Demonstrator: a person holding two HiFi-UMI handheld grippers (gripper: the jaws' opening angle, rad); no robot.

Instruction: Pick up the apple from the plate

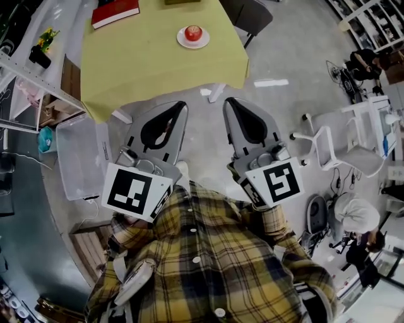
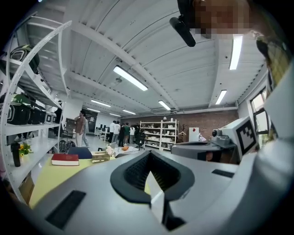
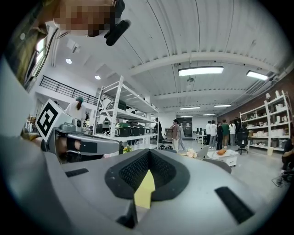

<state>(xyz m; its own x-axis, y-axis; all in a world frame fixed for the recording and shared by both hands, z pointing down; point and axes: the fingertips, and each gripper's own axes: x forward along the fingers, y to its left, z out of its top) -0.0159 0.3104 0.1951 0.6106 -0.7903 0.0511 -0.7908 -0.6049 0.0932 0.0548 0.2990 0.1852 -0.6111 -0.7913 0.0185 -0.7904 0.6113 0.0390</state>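
The apple [image 1: 193,31] sits on a white plate [image 1: 181,40] on the yellow tabletop [image 1: 145,60], towards its right side. A red book [image 1: 115,12] lies at the far left of the tabletop. Both grippers are held side by side over the floor, near of the tabletop's near edge and well apart from the plate. The left gripper [image 1: 182,106] has its fingers closed together on nothing. The right gripper [image 1: 229,102] has its fingers closed too, also empty. A clear bin [image 1: 81,158] stands on the floor at the left.
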